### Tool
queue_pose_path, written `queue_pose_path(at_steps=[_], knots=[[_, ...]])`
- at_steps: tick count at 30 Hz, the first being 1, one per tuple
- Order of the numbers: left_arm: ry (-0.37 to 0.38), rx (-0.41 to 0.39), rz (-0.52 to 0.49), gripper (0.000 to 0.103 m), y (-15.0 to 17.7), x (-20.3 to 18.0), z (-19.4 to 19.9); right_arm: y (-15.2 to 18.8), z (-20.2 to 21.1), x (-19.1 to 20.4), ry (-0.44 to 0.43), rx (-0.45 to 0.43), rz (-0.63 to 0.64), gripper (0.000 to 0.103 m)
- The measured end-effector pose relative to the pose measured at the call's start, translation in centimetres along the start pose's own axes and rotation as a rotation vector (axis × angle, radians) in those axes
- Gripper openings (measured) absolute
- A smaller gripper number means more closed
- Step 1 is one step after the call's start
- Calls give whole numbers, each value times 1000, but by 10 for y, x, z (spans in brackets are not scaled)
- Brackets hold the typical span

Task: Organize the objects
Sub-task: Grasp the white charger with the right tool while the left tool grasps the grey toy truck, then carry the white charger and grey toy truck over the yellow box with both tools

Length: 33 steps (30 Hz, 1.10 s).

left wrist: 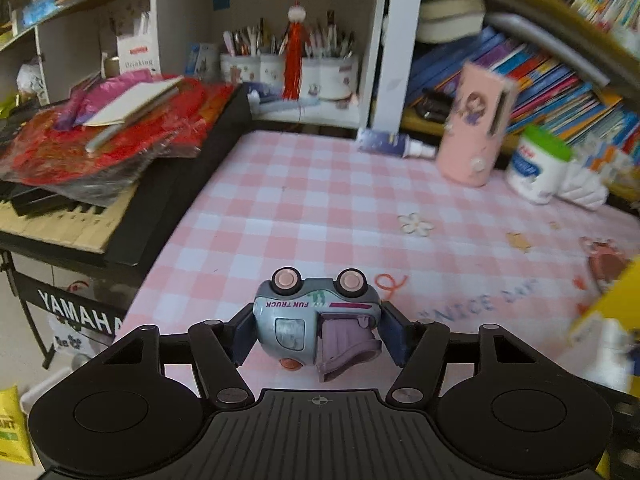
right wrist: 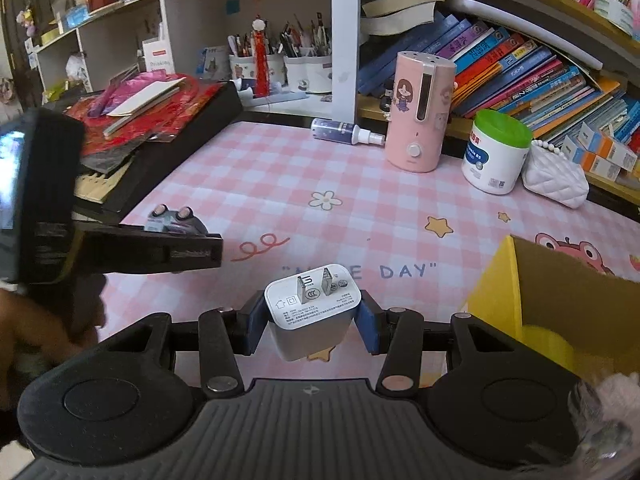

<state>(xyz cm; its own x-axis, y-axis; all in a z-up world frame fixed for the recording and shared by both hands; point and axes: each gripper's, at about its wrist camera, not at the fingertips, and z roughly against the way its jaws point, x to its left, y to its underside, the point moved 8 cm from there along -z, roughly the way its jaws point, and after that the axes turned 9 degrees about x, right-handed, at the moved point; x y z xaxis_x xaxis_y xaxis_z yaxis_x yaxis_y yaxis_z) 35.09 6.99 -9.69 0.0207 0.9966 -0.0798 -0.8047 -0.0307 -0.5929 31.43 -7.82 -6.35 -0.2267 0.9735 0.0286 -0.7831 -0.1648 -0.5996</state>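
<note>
Gripping a white charger [right wrist: 312,308], the right gripper [right wrist: 312,326] alone shows the cardboard box [right wrist: 568,304] beside it; the left gripper [left wrist: 318,334] pinches a toy truck [left wrist: 316,316].

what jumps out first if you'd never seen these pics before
Most striking is the little blue toy truck, flipped wheels-up between the fingers of the left gripper at the near edge of the pink checked table. Next is the white charger plug, prongs up, clamped in the right gripper. To the right stands an open yellow cardboard box, and at the back a tall pink humidifier before crowded bookshelves.
</note>
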Motion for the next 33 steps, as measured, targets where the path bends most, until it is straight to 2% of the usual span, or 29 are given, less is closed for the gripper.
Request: queue_pose_path(at_steps=[7,13,19,29,33], knots=[[57,-32,9,63,35,8,68,28,33,16,5,-38,94,44],[95,-62,7,63,69,9,116,57,65,26,5,-54,63,44],[101,-81,-3,63,99,10,145,84,86,35,6,-51,-6,44],[147,-33,-3,63,174,15,183,147,123,58,19,-22,-58,44],[175,-34,-8,63,191,12,196,174,138,61,39,-2,-84,44]])
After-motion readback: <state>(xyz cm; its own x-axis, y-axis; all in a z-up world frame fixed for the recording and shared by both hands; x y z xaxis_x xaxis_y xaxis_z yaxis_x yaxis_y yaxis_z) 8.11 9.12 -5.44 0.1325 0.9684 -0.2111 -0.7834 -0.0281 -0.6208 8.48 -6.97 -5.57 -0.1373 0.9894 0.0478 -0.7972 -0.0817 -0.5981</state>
